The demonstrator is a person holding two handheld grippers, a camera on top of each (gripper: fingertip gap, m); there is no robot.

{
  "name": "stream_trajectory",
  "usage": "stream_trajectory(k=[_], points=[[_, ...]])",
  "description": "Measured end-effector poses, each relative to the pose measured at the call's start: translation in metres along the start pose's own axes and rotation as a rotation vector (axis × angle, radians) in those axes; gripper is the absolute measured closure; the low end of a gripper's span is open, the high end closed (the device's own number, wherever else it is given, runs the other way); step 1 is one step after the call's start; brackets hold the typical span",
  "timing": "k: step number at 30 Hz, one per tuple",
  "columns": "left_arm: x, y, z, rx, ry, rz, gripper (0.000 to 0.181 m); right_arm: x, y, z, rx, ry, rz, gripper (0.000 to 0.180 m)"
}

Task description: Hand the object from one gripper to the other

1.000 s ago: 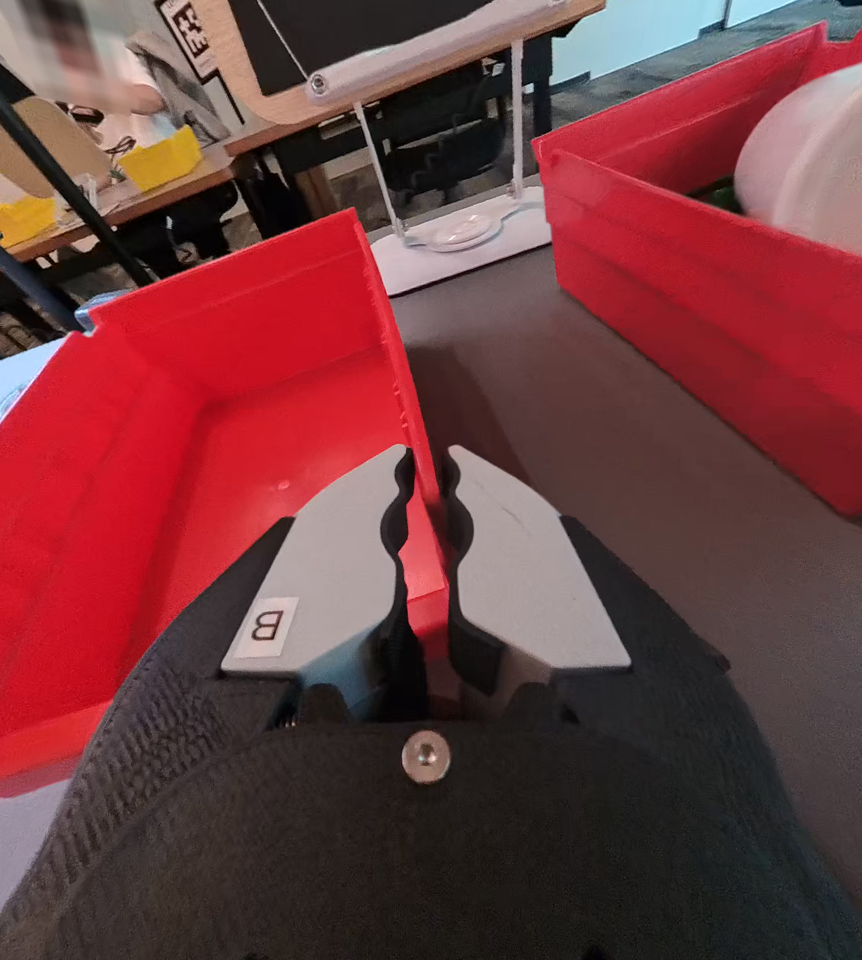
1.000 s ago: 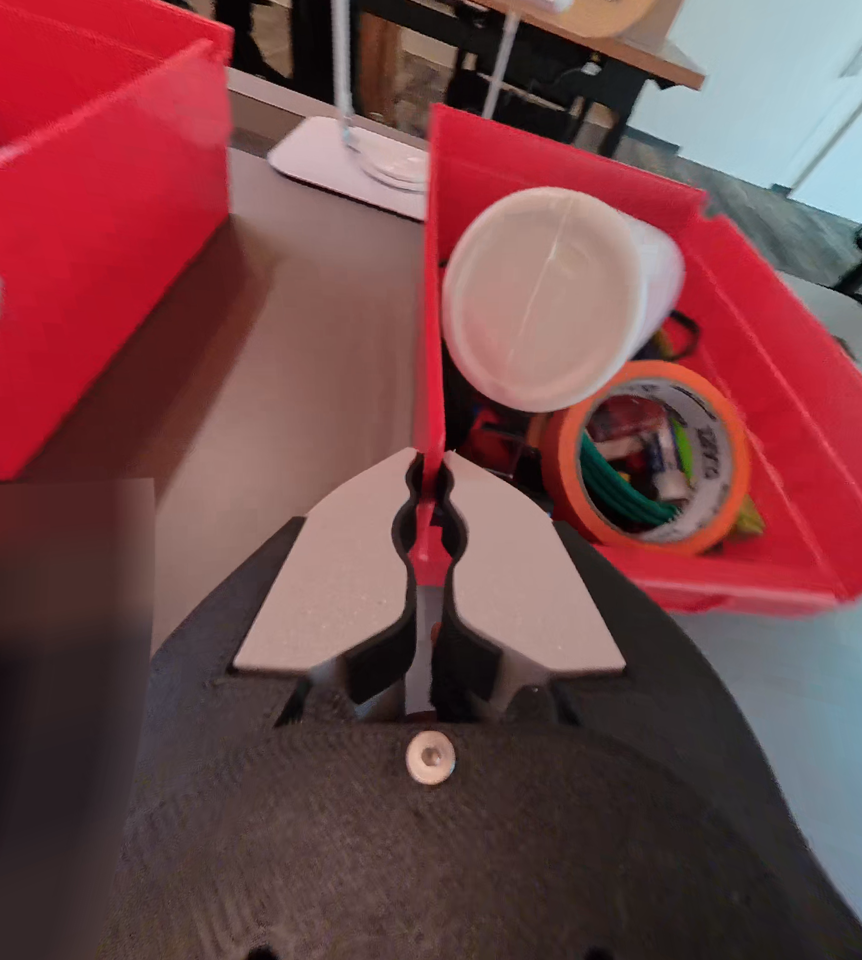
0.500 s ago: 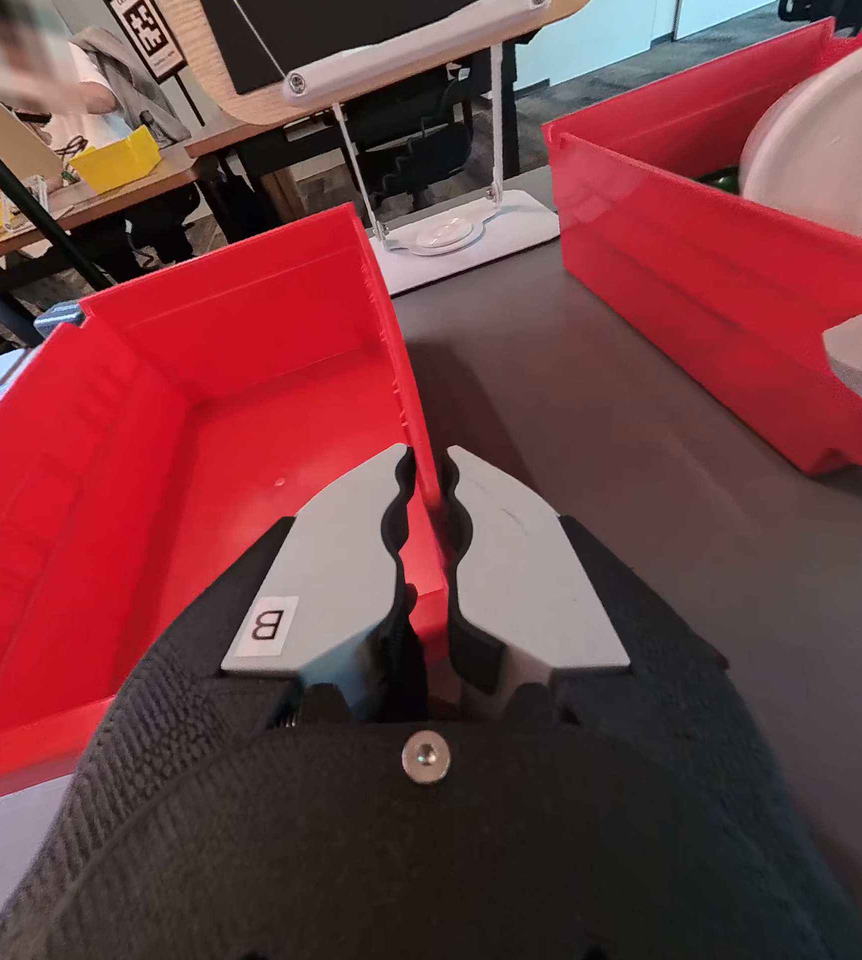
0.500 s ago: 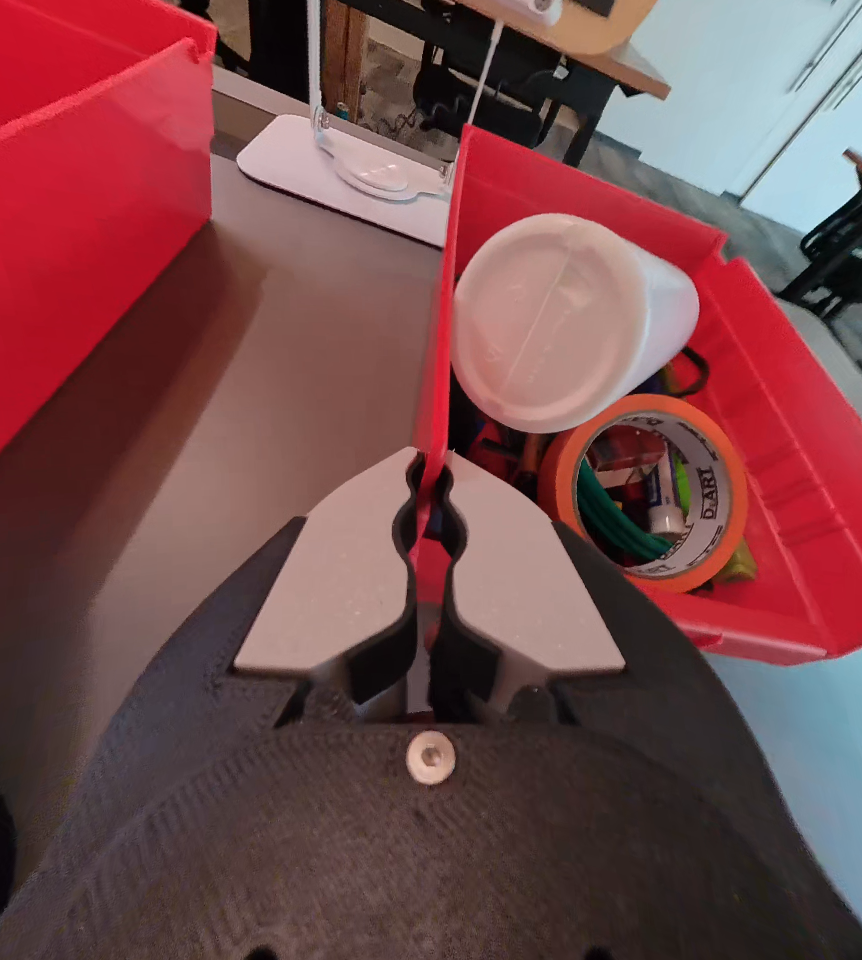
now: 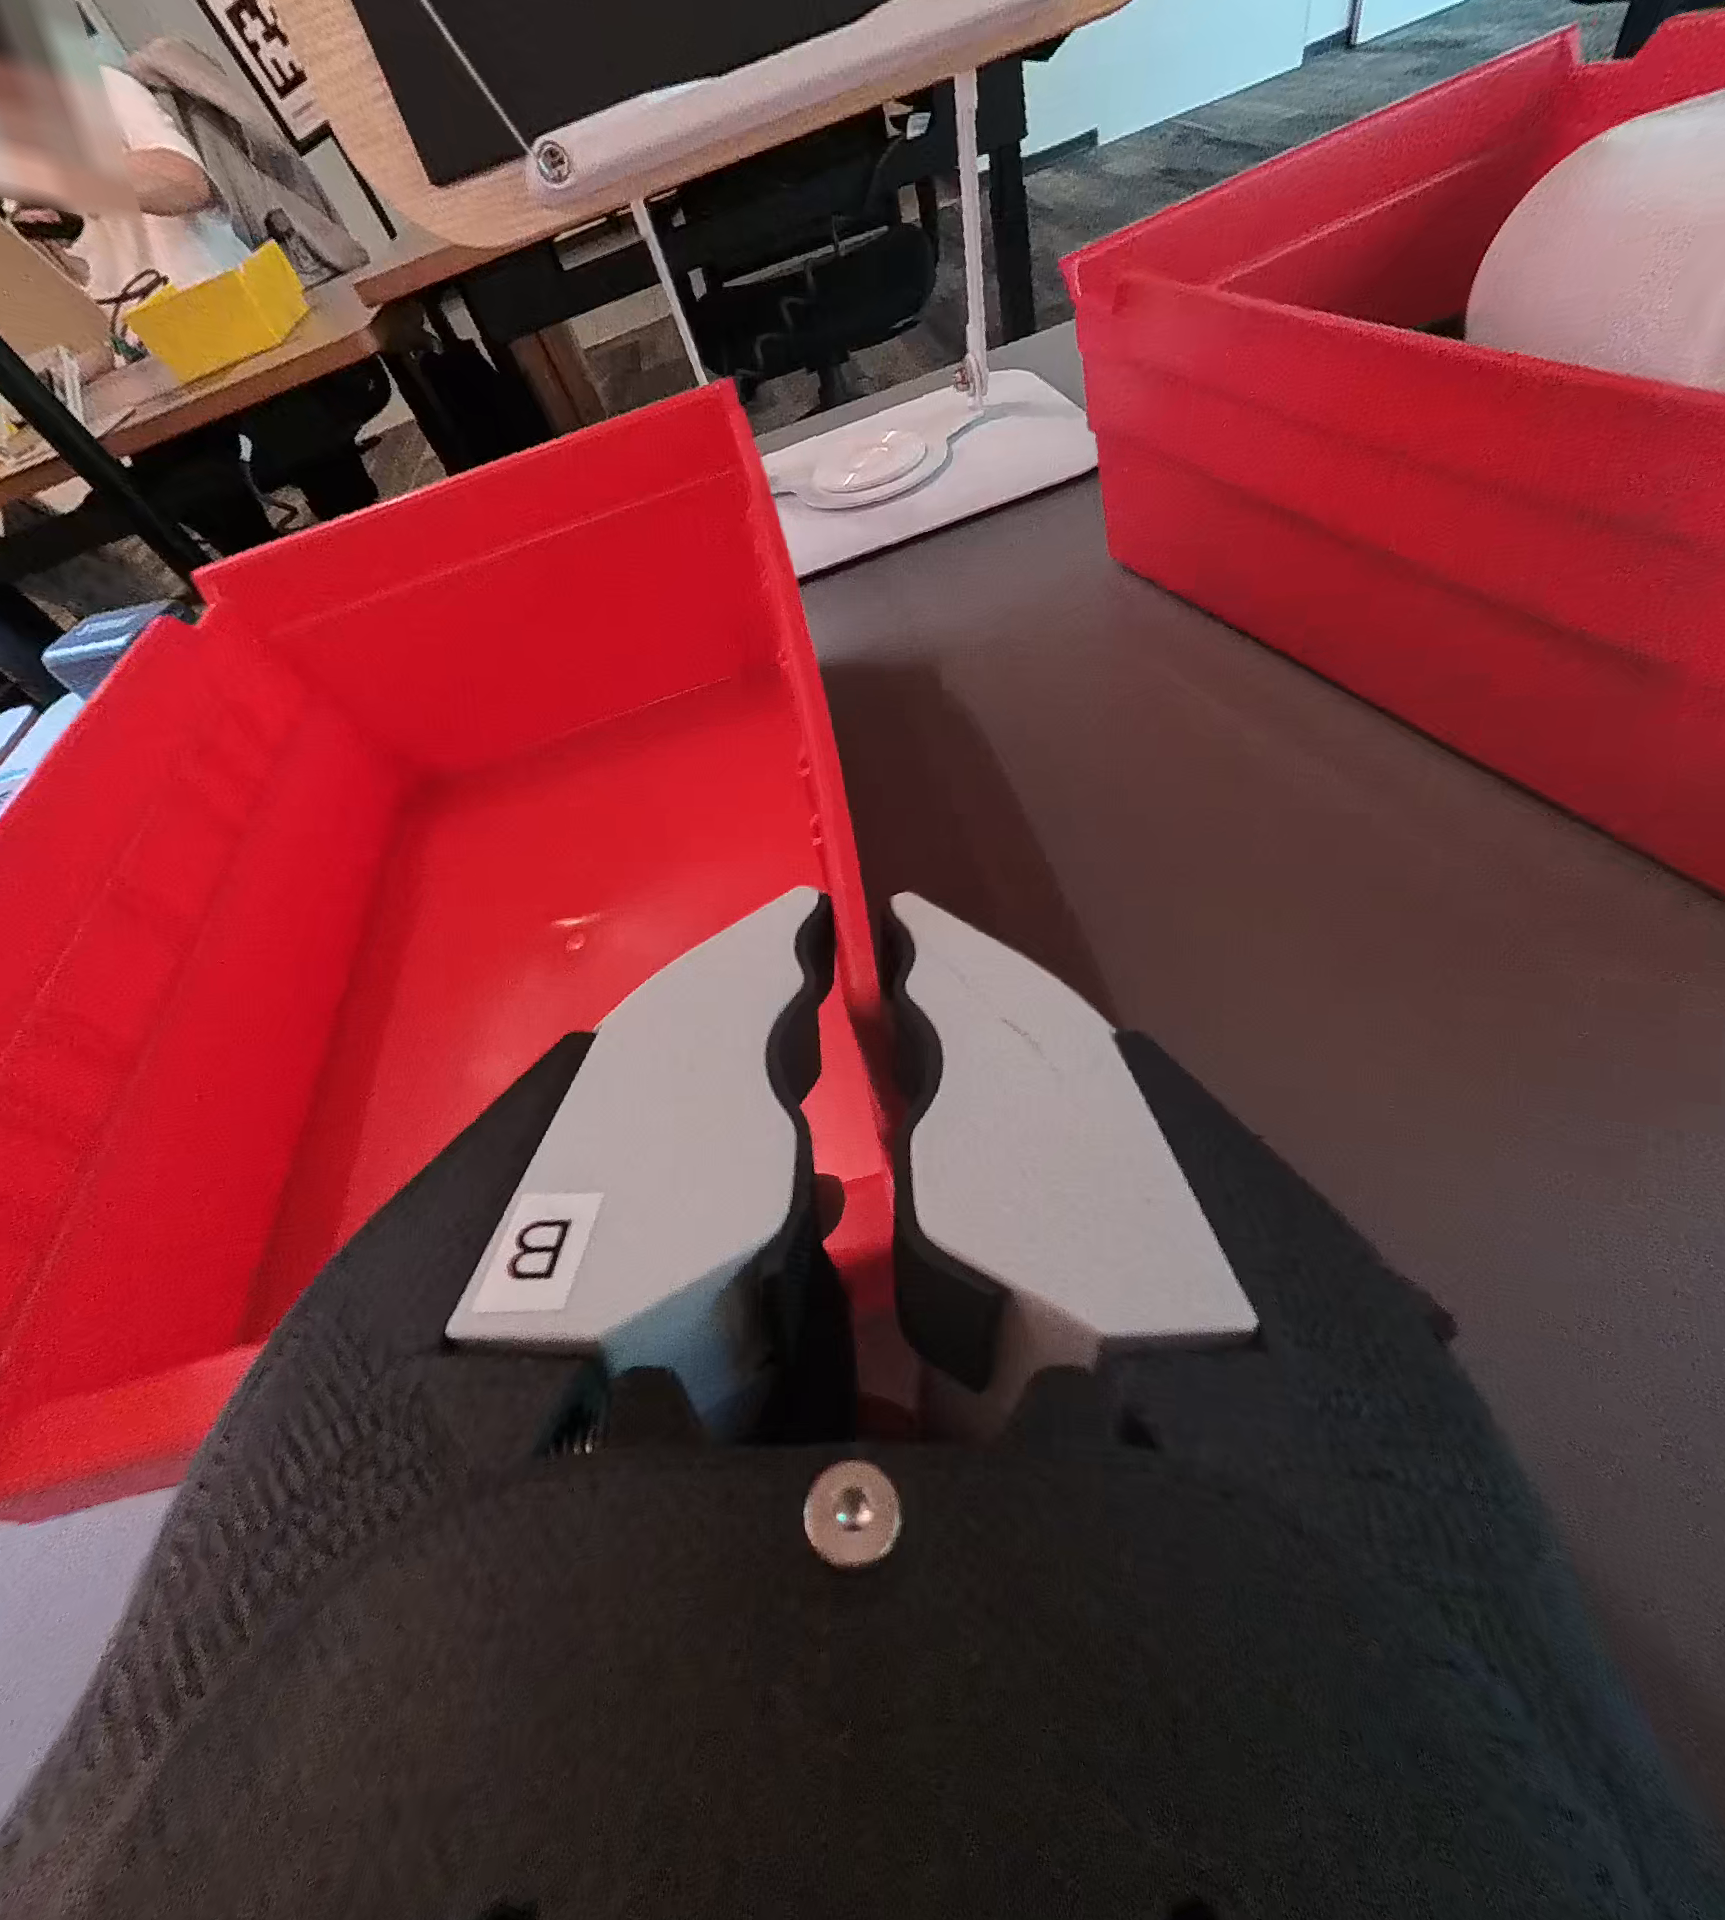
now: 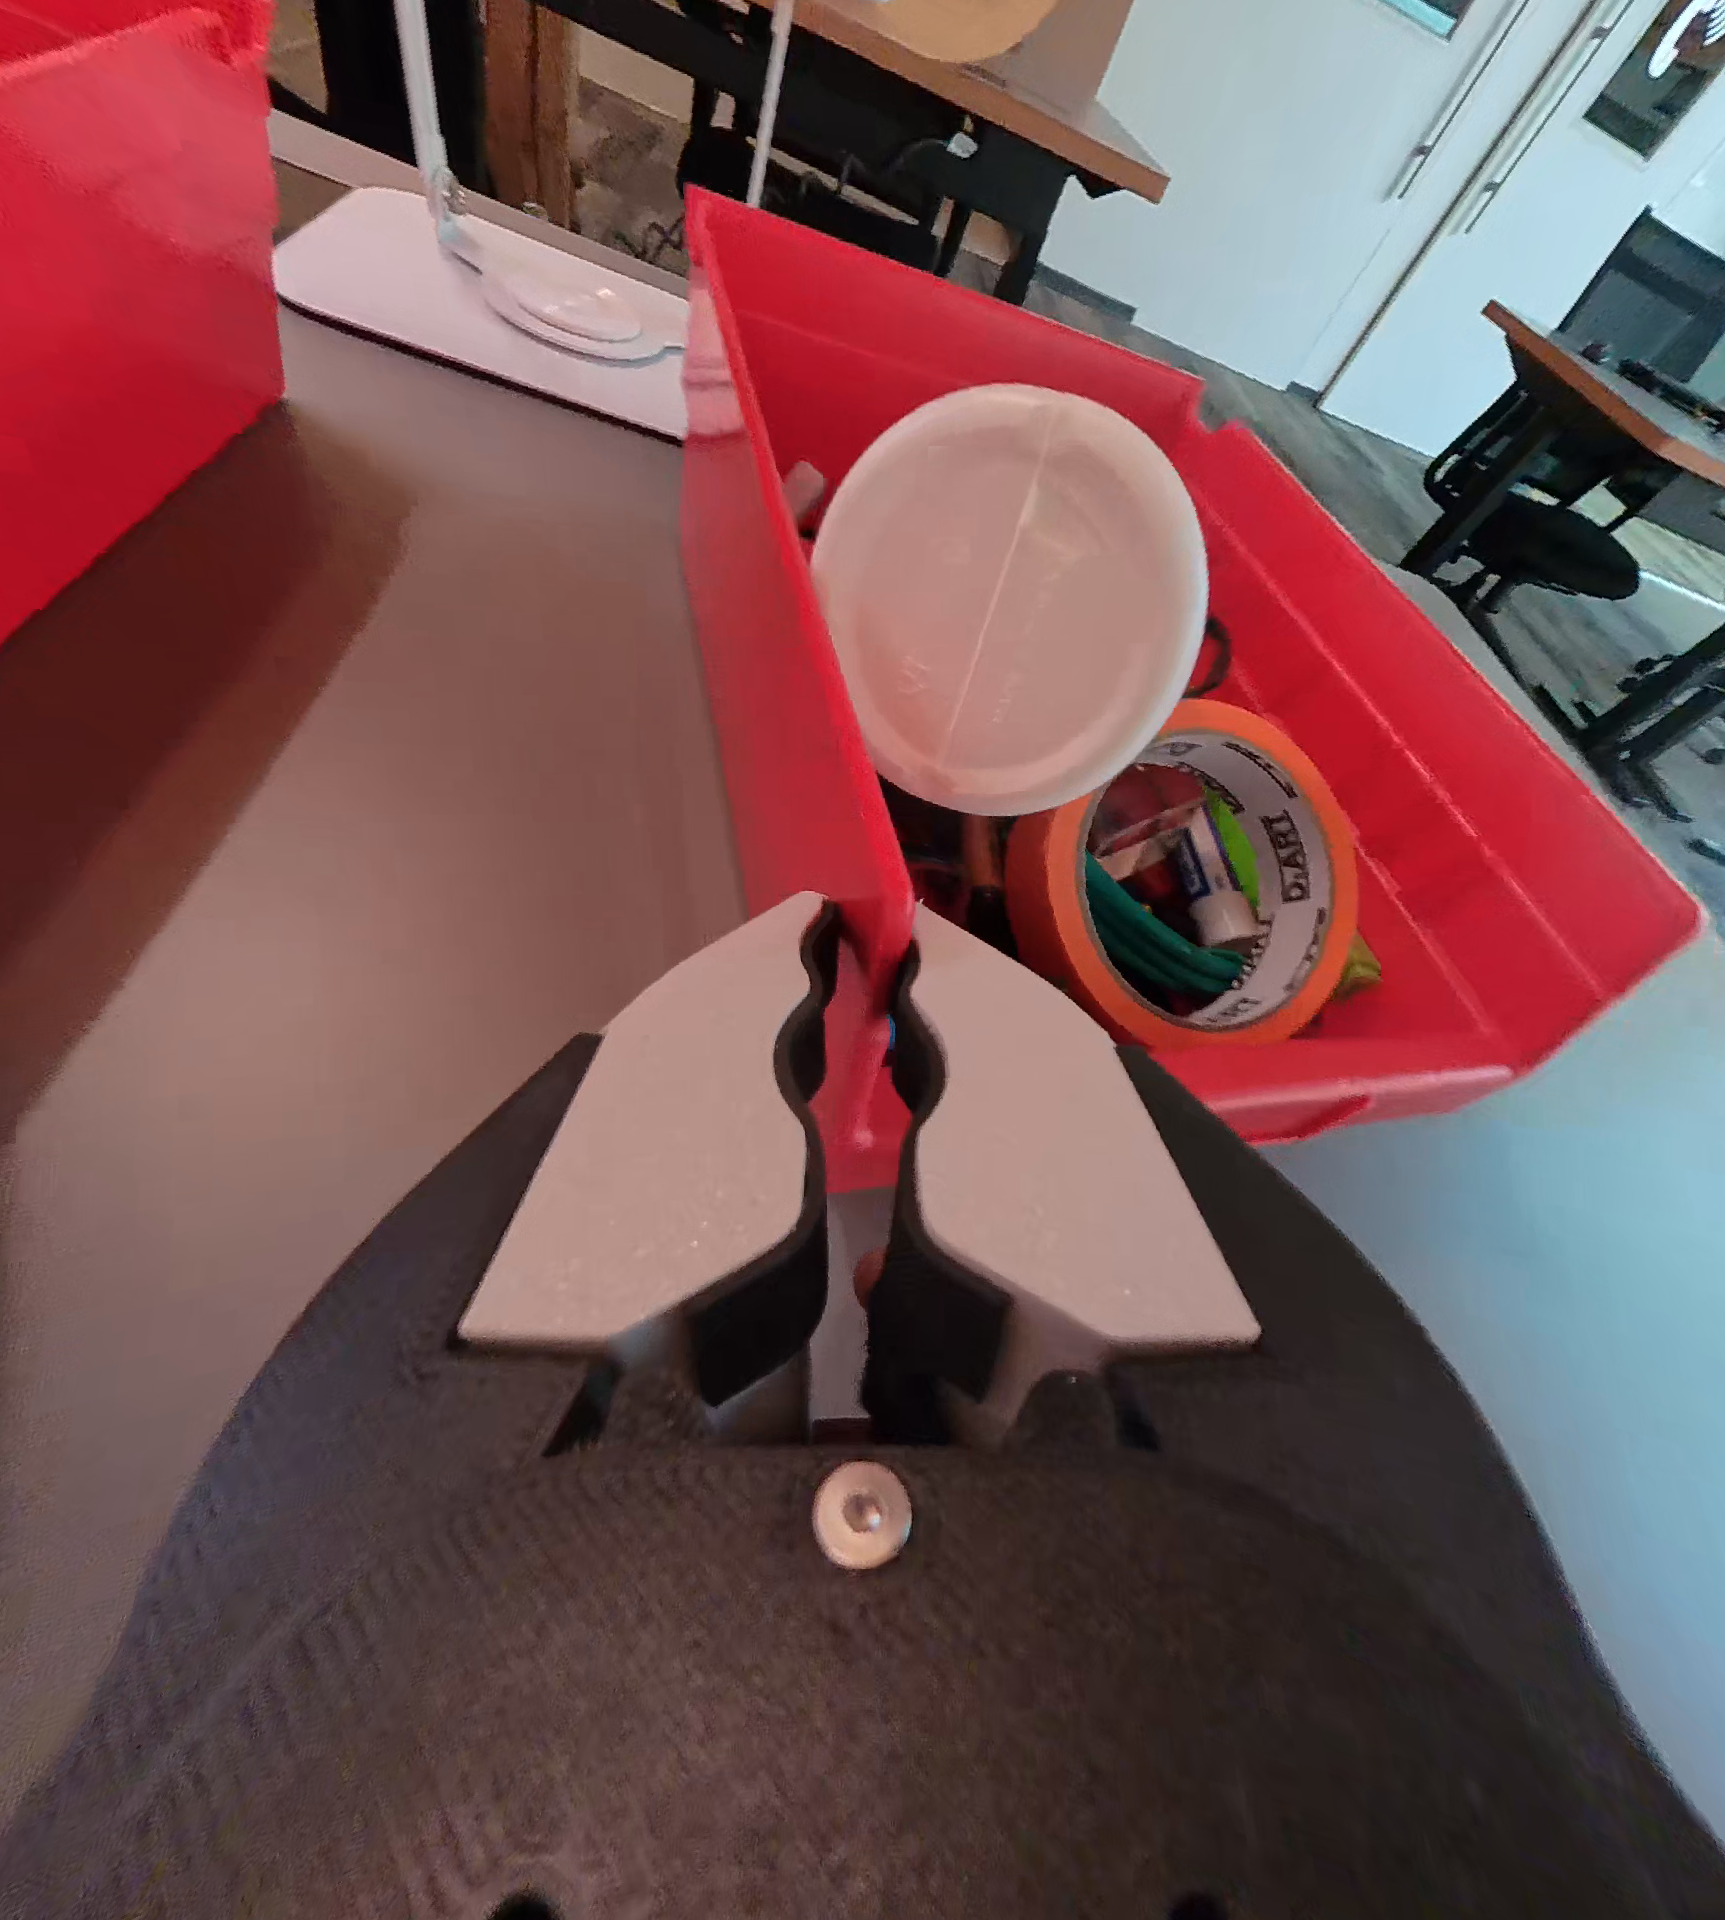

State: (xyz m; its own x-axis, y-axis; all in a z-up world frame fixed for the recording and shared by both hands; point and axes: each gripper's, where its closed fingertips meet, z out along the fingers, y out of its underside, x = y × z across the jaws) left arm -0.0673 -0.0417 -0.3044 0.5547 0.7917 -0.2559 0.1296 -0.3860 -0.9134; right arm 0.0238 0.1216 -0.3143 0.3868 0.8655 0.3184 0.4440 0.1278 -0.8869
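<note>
Two grippers, both level and pointing forward, low over a dark matte table mat [image 5: 1253, 935]. Left gripper [image 5: 850, 914] nearly closed, astride the right-hand wall of an empty red bin [image 5: 525, 613], gripping that thin wall edge-on between wavy black pads, with a sliver of gap on the inner side. Right gripper [image 6: 868, 914] likewise narrowed to a slit, pinching the left-hand wall of a full red bin [image 6: 1460, 831] near its front corner.

Smooth grey fingers [image 5: 671, 1122], wedge-shaped, set in a coarse, ribbed black housing with one bright screw at the centre. Glossy, hard plastic on both bins, straight-walled, with a notched back corner.

Inside the full red bin, well clear of either gripper: a white cylindrical tub [image 6: 1003, 603] lying tilted, flat round end toward the camera, resting on an orange tape roll [image 6: 1040, 883] stood on edge; coiled green cord [image 6: 1138, 935] seen through the roll's hole. Cannot tell which of these counts as the object to hand over.

Beyond the bins, a flat white stand base [image 5: 941, 468] at the mat's far edge.
</note>
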Motion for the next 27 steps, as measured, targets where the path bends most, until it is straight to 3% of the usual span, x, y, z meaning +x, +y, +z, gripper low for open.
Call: stream_trajectory(k=[3, 6, 9, 18, 27], points=[[0.009, -0.001, -0.004, 0.004, -0.005, 0.032, 0.173, -0.001, 0.004, -0.01, -0.003, -0.037, -0.003, 0.172], [0.024, -0.005, -0.005, 0.011, 0.023, 0.041, 0.171, -0.033, -0.003, -0.021, 0.014, -0.196, -0.026, 0.177], [0.027, -0.006, -0.004, 0.015, 0.014, 0.067, 0.17, -0.064, -0.015, -0.02, -0.004, -0.319, -0.053, 0.171], [0.012, -0.004, -0.002, 0.019, -0.001, 0.033, 0.172, -0.026, -0.01, -0.001, -0.004, -0.126, 0.019, 0.176], [0.021, -0.004, 0.0, 0.012, 0.023, -0.005, 0.168, -0.016, -0.006, 0.0, 0.009, -0.155, 0.066, 0.177]])
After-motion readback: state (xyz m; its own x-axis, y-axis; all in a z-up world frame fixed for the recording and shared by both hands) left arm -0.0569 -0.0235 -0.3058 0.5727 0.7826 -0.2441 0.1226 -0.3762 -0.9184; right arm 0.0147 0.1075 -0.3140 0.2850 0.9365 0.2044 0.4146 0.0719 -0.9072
